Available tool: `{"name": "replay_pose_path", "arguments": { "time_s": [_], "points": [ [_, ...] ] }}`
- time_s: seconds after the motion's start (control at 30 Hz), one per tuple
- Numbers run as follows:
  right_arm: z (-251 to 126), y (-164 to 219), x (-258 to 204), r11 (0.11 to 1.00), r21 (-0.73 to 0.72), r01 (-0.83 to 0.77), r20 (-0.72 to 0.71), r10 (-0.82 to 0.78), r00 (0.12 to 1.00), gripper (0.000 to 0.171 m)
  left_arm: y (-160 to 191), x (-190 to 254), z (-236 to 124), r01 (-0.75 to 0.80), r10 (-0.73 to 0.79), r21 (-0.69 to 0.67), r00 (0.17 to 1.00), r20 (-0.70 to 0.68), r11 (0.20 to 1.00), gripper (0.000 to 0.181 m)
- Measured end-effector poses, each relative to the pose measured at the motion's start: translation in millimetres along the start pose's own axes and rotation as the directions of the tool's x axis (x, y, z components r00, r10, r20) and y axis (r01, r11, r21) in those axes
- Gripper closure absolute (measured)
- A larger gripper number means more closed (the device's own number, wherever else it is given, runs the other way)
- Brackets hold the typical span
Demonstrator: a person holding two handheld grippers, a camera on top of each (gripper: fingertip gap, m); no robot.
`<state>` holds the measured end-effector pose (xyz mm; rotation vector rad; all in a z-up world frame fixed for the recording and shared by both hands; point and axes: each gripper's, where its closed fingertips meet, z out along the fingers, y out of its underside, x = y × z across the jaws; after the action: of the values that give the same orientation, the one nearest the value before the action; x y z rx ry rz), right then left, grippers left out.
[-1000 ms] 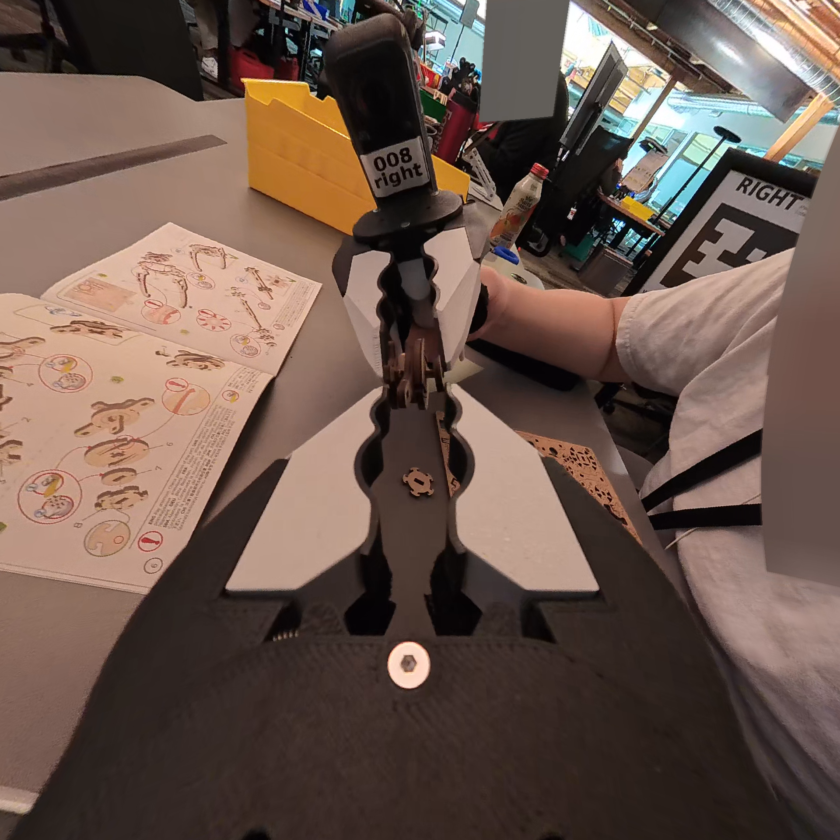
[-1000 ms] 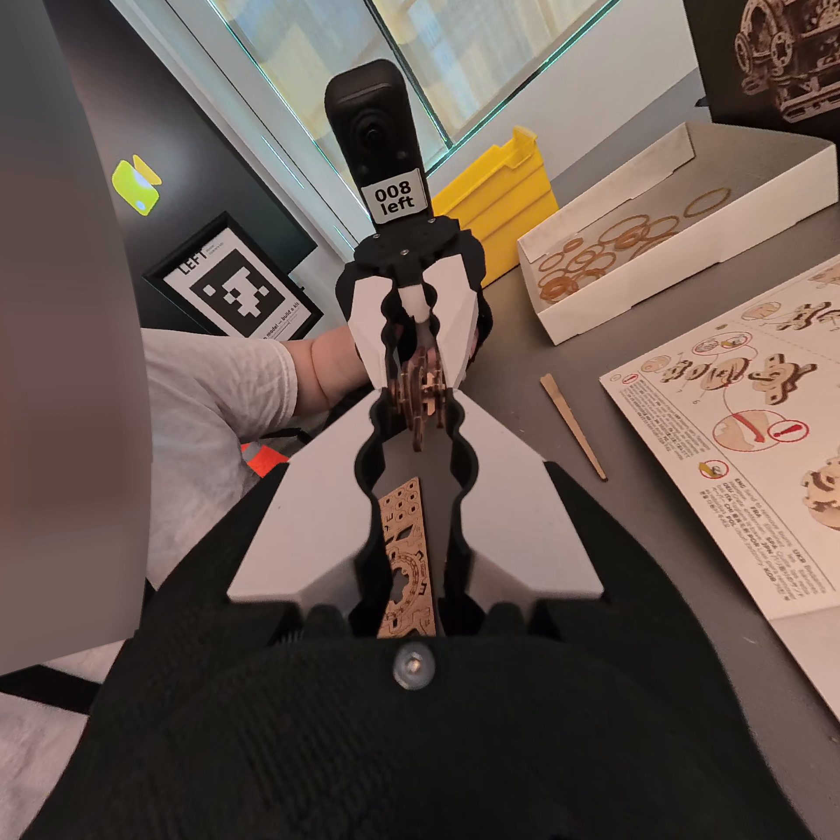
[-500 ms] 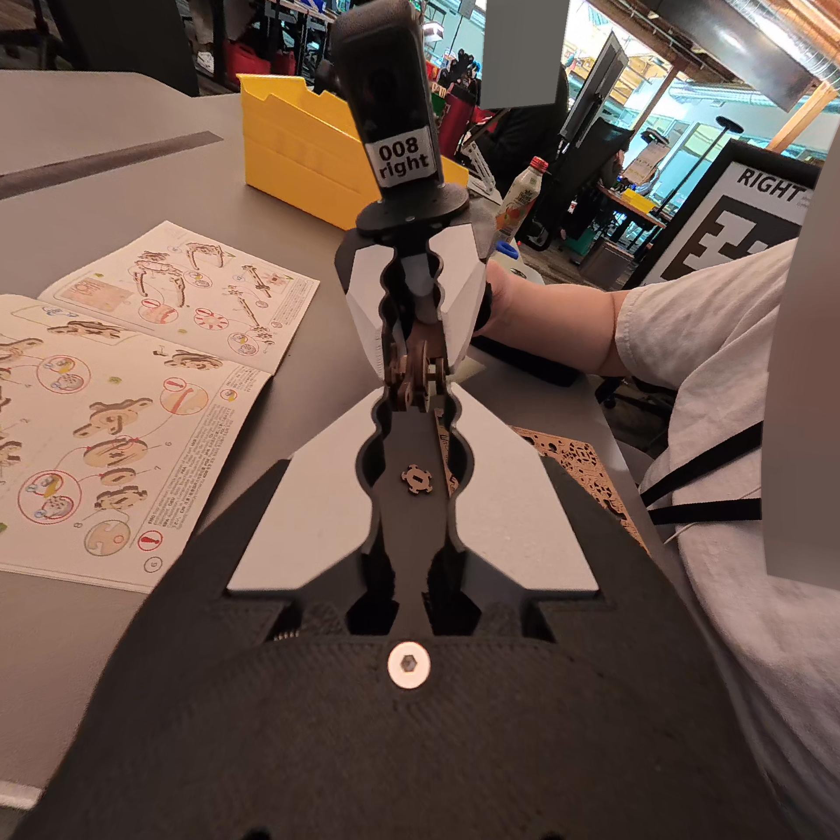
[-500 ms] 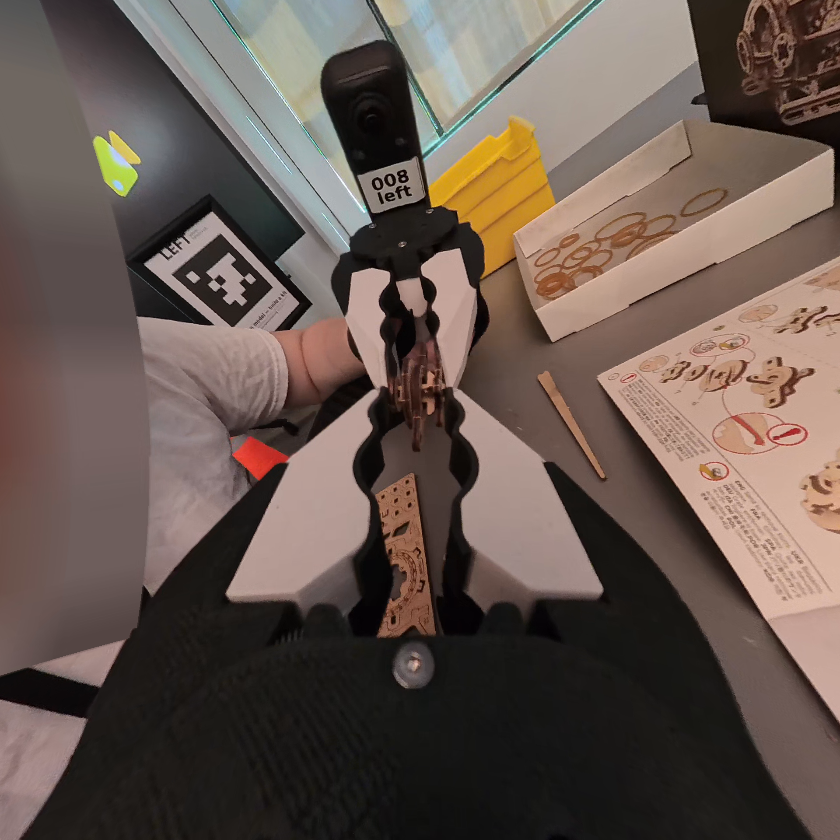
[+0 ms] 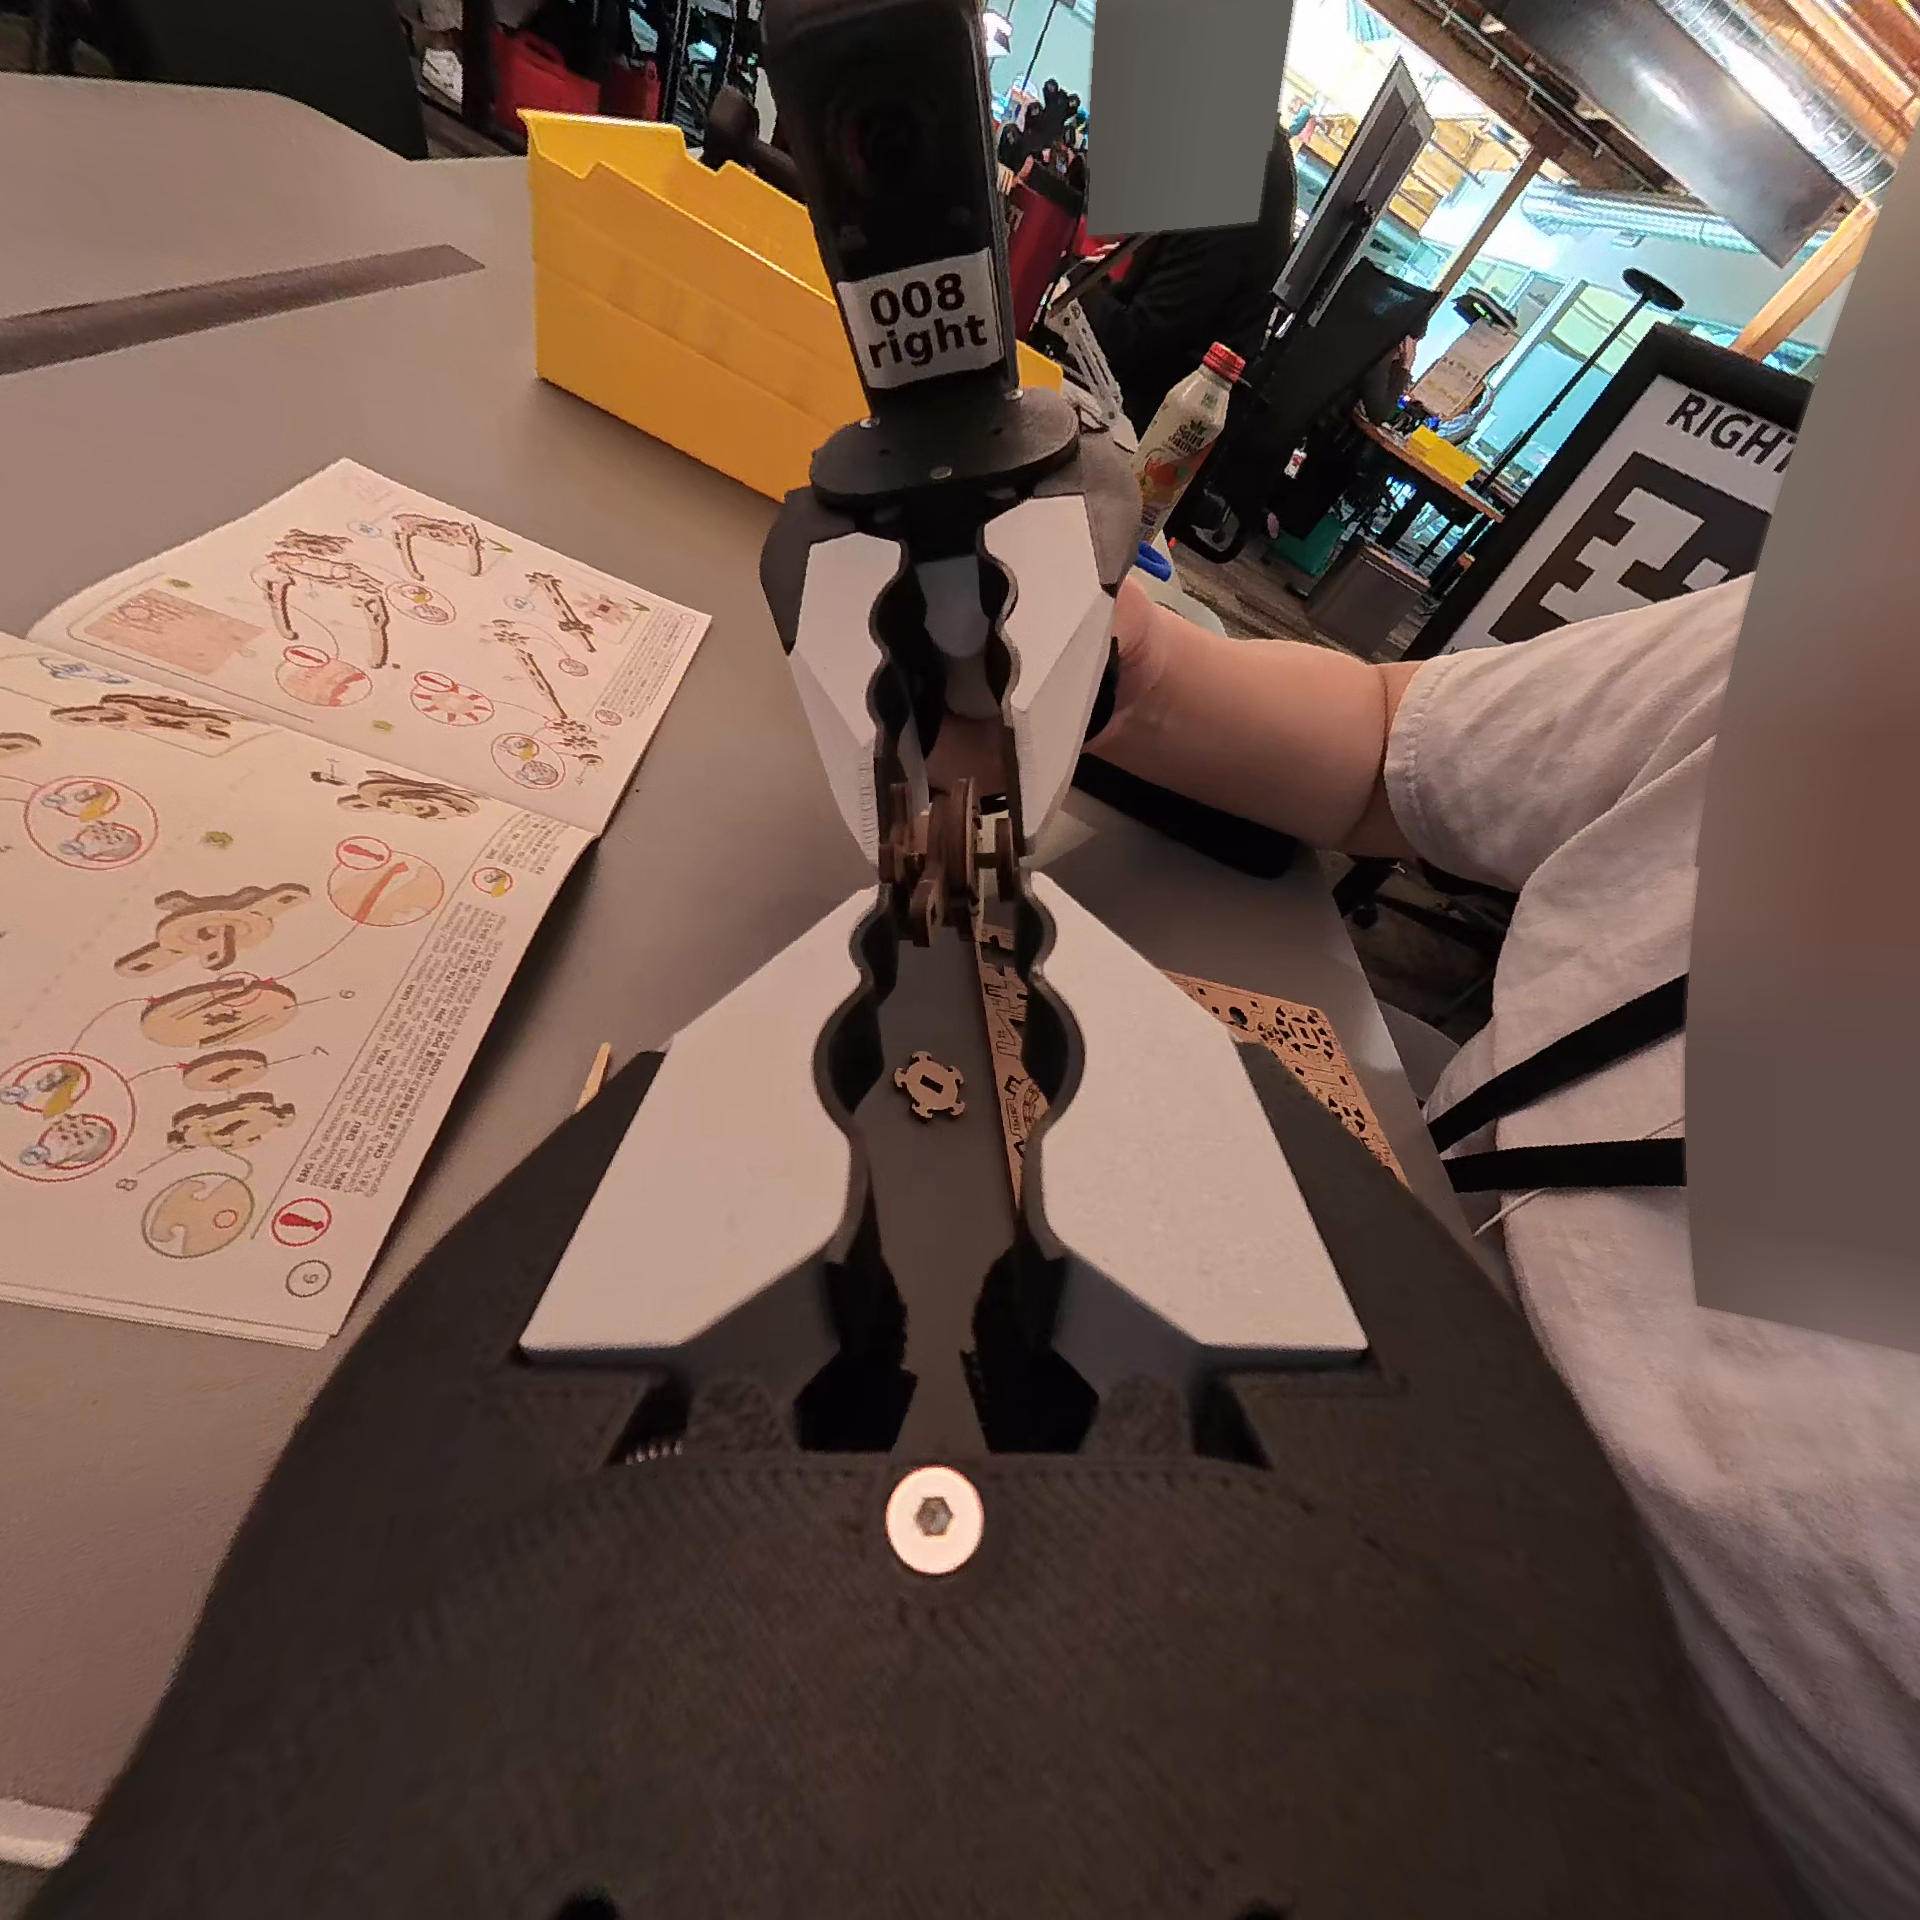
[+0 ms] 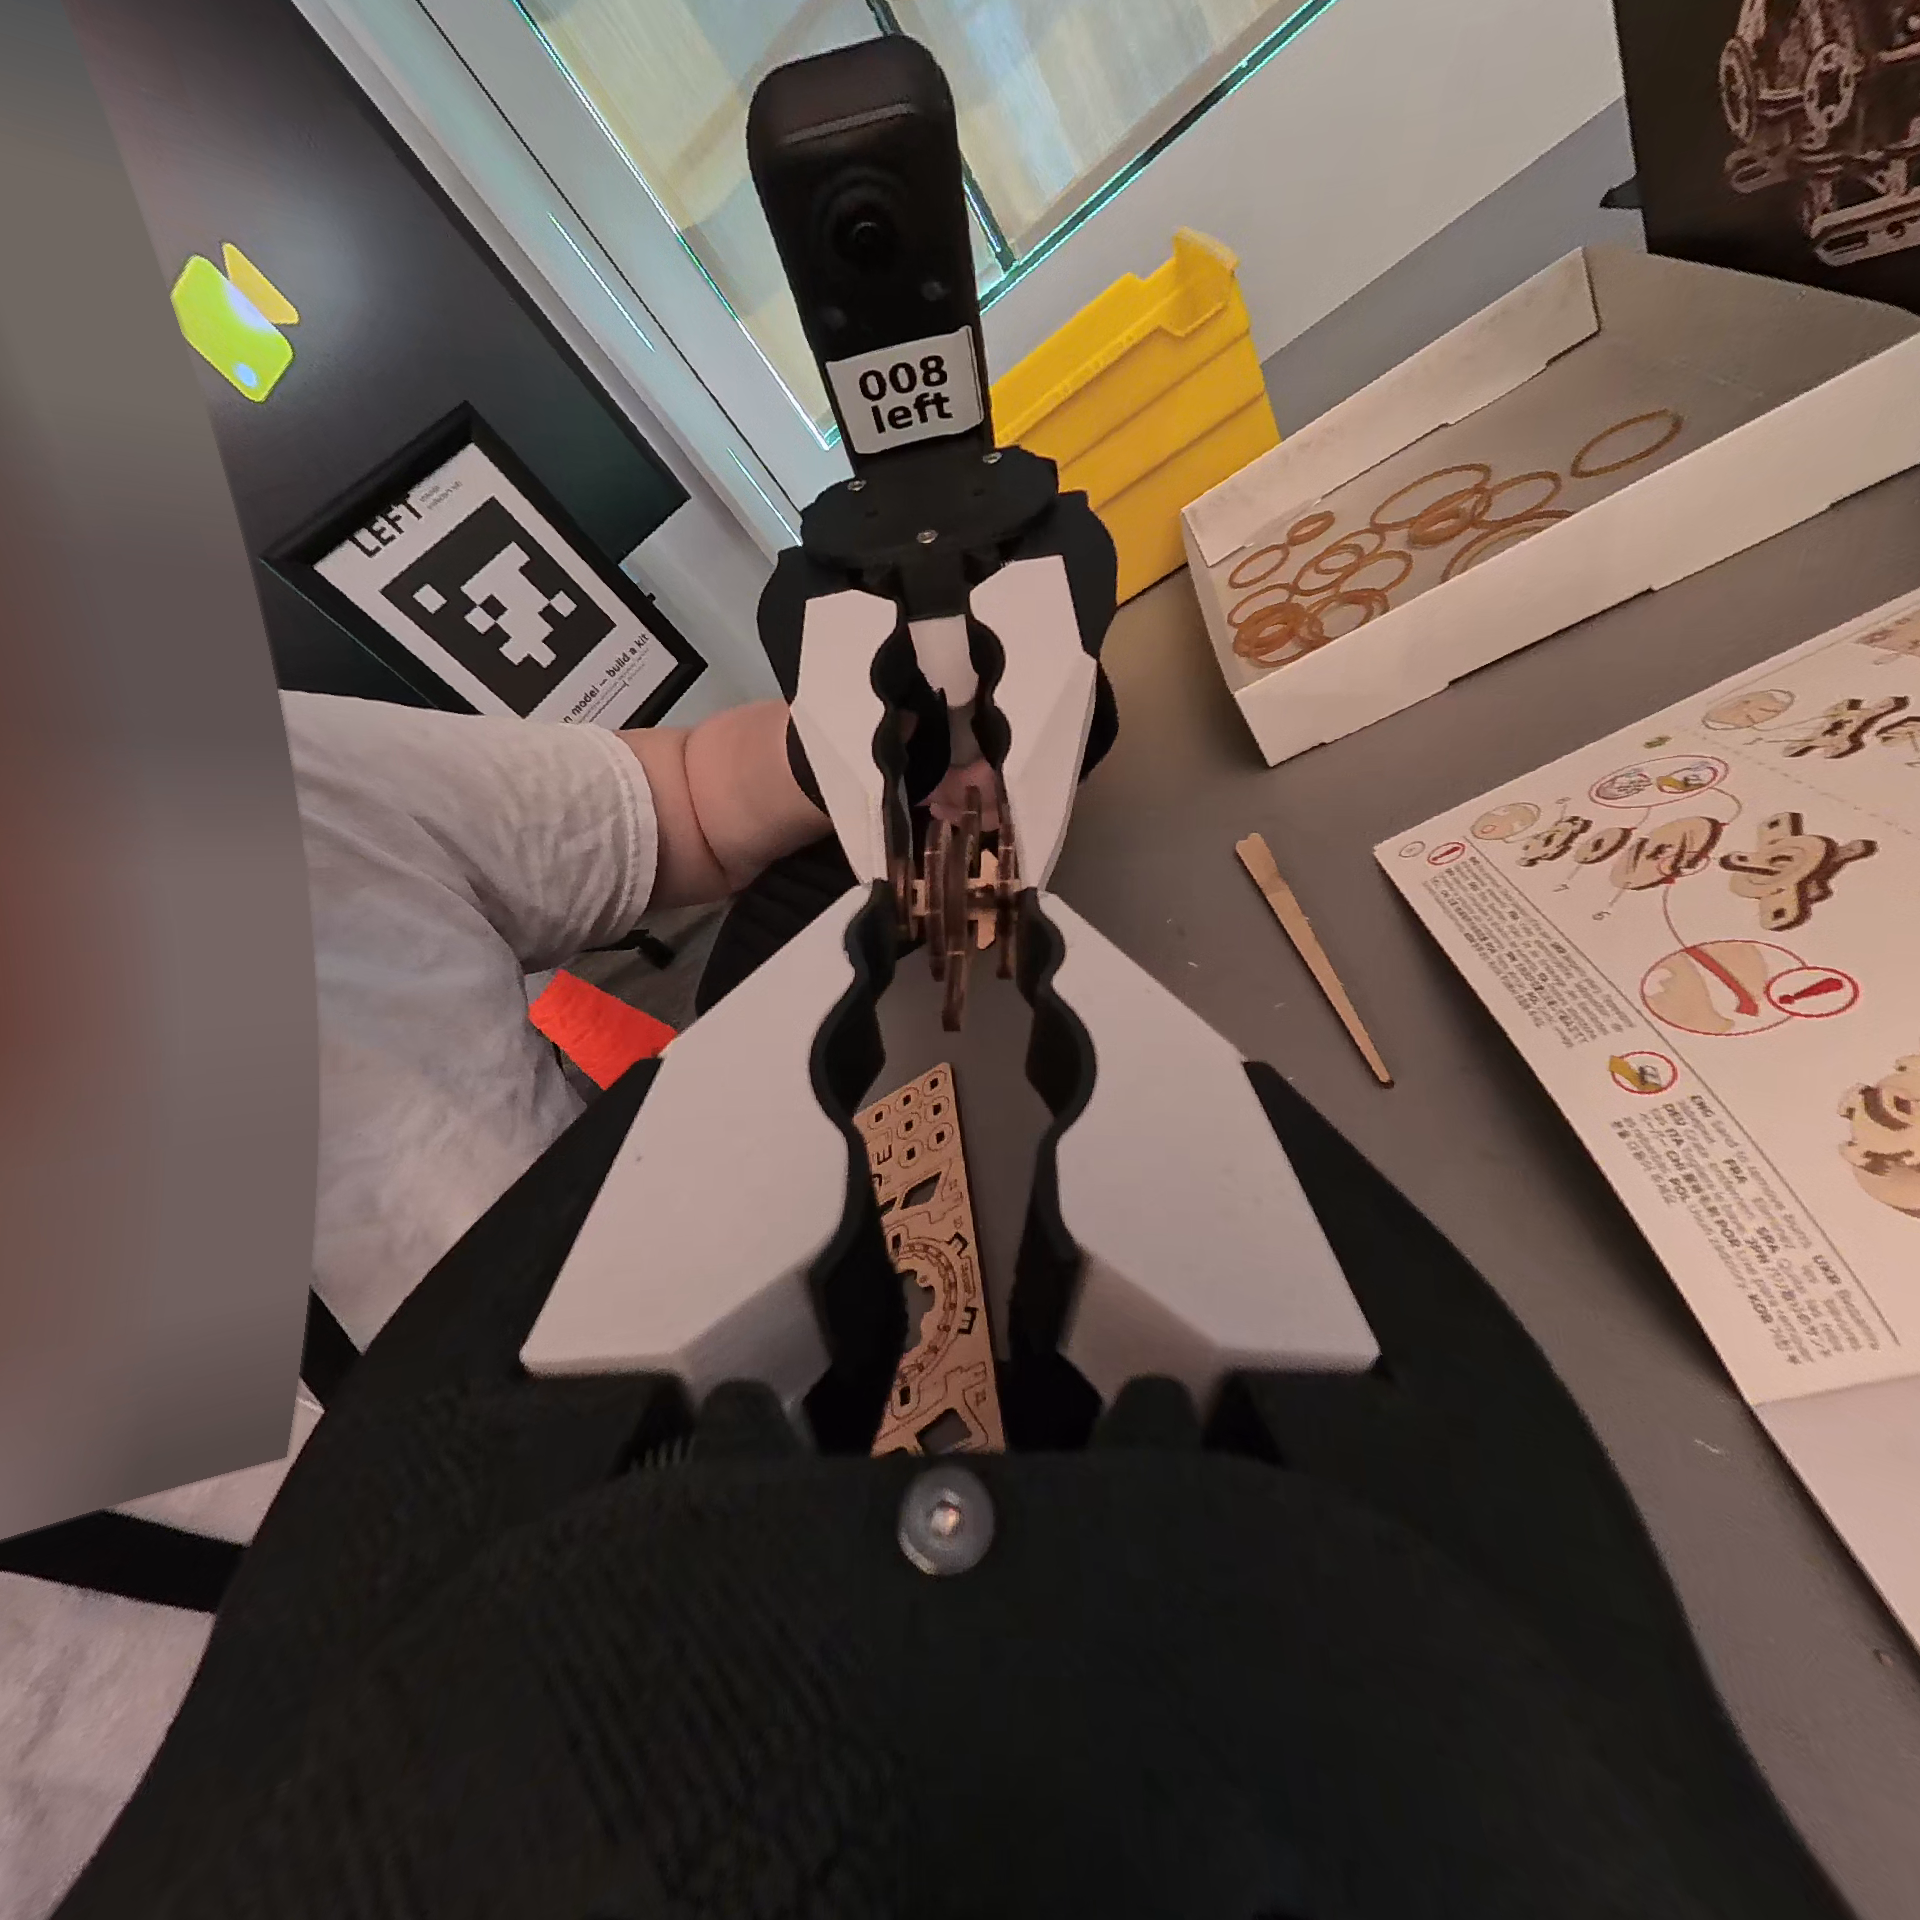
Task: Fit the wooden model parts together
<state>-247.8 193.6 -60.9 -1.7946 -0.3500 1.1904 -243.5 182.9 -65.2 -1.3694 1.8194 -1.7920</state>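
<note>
Pressing these discs together will go best if you keep both tools square to one another, tip to tip above the grey table point(image 5: 260, 1455), and push straight along the small axle instead of twisting, since thin laser-cut wood like this looks likely to snap or jam if it goes in crooked. Your left gripper point(image 5: 940, 914) and right gripper point(image 6: 951, 920) meet nose to nose on the one wooden gear assembly point(image 6: 956, 904), a cluster of toothed discs set on edge and held clear of the table. Each pair of fingers is drawn narrow, with only the little stack of discs between the tips, so both appear to be clamped on it; which disc belongs to which tool is hard to tell, because the tips crowd the piece. Ease the pressure on slowly and watch the gaps between the discs close evenly. Below you a loose small cog point(image 5: 928, 1086) lies flat on the table beside the punched parts sheet point(image 6: 935, 1268); the instruction booklet point(image 5: 312, 935) lies open to your left, and a thin wooden stick point(image 6: 1311, 956) rests near its pages, well apart from the work
</note>
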Motion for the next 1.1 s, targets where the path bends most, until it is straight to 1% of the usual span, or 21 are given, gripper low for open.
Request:
{"name": "replay_pose_path", "arguments": {
  "time_s": [0.47, 0.53, 0.6, 0.7, 0.77, 0.87, 0.97, 1.03, 1.1],
  "points": [
    [-0.7, 2.7, -3.5, 0.997, -0.039, 0.060, -0.009, -0.060, 0.998, 0.149, 1.9, 3.0, 1.7, -0.038, 0.038, -0.018, 0.999, 0.003, 0.999, 0.161],
    [-0.9, 1.6, -1.5, 0.998, -0.038, 0.054, -0.021, -0.055, 0.998, 0.149, 1.6, 1.2, 1.8, -0.043, 0.043, -0.015, 0.999, 0.012, 0.999, 0.161],
    [-1.1, 1.0, -2.3, 0.999, -0.021, 0.025, -0.001, -0.025, 1.000, 0.148, -0.3, 1.2, 1.3, -0.052, 0.052, 0.001, 0.999, 0.009, 0.999, 0.161],
    [-3.3, 19.3, 4.5, 0.990, -0.132, 0.053, 0.003, -0.053, 0.999, 0.148, 15.5, -2.4, 10.0, -0.053, 0.055, -0.069, 0.998, 0.027, 0.996, 0.161],
    [-3.7, 25.9, 7.9, 0.987, -0.160, 0.021, 0.009, -0.019, 1.000, 0.148, 23.0, -4.8, 13.5, -0.011, 0.014, -0.099, 1.000, 0.025, 0.995, 0.161],
    [-3.3, 29.7, 9.9, 0.982, -0.157, -0.100, 0.049, 0.109, 0.993, 0.148, 27.8, -5.3, 13.4, 0.054, -0.056, -0.120, 0.998, -0.011, 0.991, 0.159],
    [-5.1, 38.6, 20.2, 0.959, -0.180, -0.219, 0.037, 0.230, 0.973, 0.148, 35.7, -16.1, 12.4, 0.032, -0.026, -0.159, 0.999, 0.039, 0.987, 0.151],
    [-5.8, 46.1, 26.0, 0.942, -0.203, -0.269, 0.022, 0.279, 0.960, 0.149, 41.1, -22.8, 11.7, 0.020, -0.007, -0.186, 0.997, 0.074, 0.982, 0.149],
    [-4.2, 50.8, 26.2, 0.930, -0.221, -0.293, 0.033, 0.308, 0.951, 0.149, 45.7, -25.2, 12.1, 0.037, -0.022, -0.206, 0.997, 0.077, 0.978, 0.149]
  ]
}}
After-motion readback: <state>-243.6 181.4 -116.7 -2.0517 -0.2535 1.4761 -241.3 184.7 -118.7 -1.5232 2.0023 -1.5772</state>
